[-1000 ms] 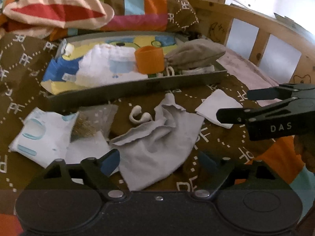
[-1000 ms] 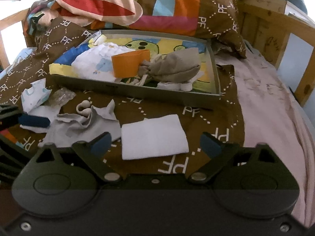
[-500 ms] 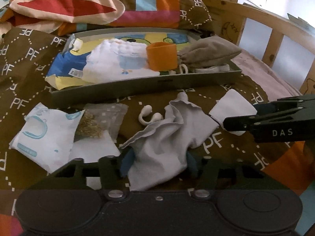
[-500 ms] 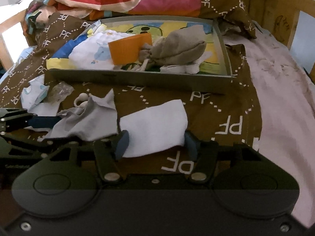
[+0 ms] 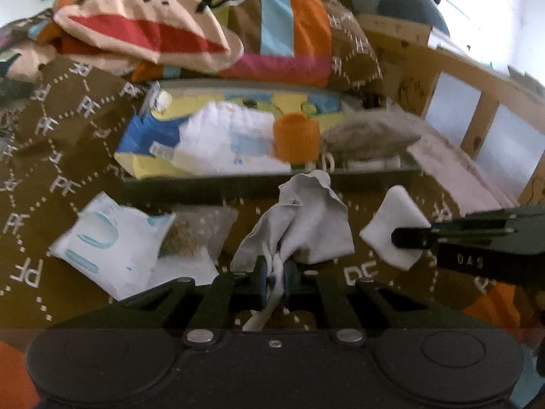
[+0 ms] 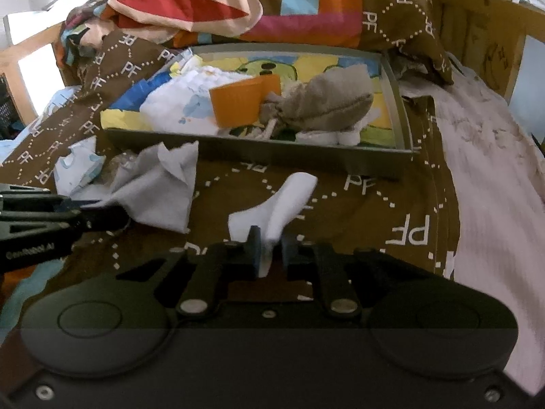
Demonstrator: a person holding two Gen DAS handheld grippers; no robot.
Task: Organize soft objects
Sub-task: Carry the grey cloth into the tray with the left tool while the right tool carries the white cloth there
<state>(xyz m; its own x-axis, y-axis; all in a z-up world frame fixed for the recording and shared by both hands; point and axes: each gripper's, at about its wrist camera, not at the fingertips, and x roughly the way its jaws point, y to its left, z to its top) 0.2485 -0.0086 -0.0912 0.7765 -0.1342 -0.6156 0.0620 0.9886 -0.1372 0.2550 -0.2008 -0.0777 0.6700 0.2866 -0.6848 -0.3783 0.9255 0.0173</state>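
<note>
Left hand-held gripper point(image 5: 273, 277) pinching grey cloth point(image 5: 299, 225), lower centre of frame. Right hand-held gripper point(image 6: 271, 243) pinching white cloth point(image 6: 279, 204), lower centre. Tray point(image 6: 272, 155) directly beyond both, upper middle of frame, long axis crosswise; right nearer, judging by frame.

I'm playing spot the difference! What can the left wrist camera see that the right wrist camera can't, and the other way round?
Only the left wrist view: the left gripper from behind, pinching the grey cloth.

Only the right wrist view: the right gripper from behind, pinching the white cloth, plus more of the pink sheet on the right.

Both: the tray, its orange cup, the beige pouch, the monkey pillow, both cloths, and each other's gripper from the side.
</note>
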